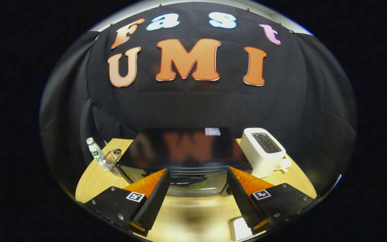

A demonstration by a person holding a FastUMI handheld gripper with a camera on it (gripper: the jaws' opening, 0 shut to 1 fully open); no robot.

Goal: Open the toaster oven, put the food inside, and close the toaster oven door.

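The hand-held gripper point(198, 174) is being held wide open, with nothing gripped, its fingers framing the toaster oven point(183, 158) just ahead on the desk point(193, 215). The door is apparently being kept closed. The handle is probably being risked: approached too high, the fingers could slide off the glossy top.
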